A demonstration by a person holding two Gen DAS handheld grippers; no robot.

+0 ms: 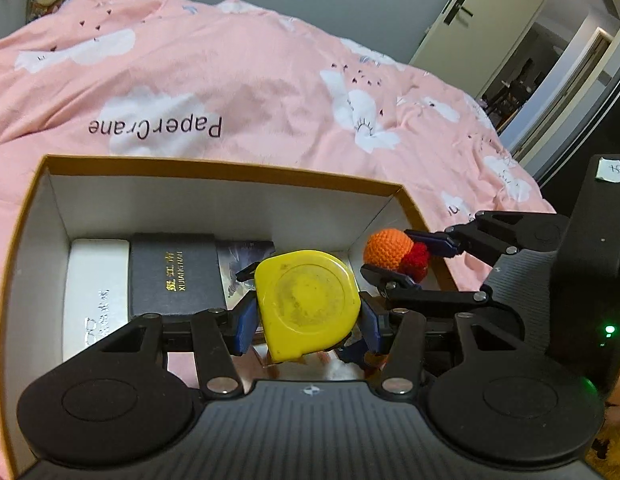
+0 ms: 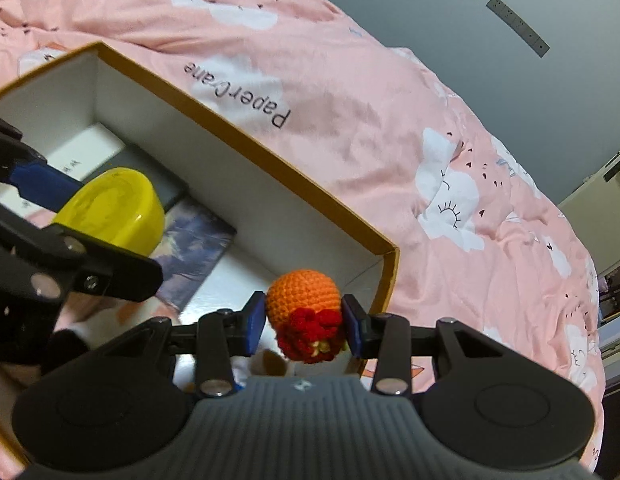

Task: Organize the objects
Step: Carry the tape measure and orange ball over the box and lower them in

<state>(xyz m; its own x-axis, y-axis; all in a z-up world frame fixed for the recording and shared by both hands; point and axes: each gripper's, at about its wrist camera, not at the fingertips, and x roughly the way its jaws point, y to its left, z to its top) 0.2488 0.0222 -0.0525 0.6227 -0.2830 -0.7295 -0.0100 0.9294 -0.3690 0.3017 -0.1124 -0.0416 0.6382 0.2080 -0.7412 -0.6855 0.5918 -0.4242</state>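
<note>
Left gripper [image 1: 308,322] pinching the tape [image 1: 308,304] and right gripper [image 2: 306,324] pinching the crochet ball [image 2: 304,300] hover over the box [image 1: 230,176], likely needing lowering, then release

A: At six o'clock, the round plastic tape measure [image 1: 308,306] is yellow; at three, the crocheted yarn ball [image 1: 389,255] is orange with red.

B: The cotton bedspread [image 1: 246,80] is pink, white-clouded.
</note>
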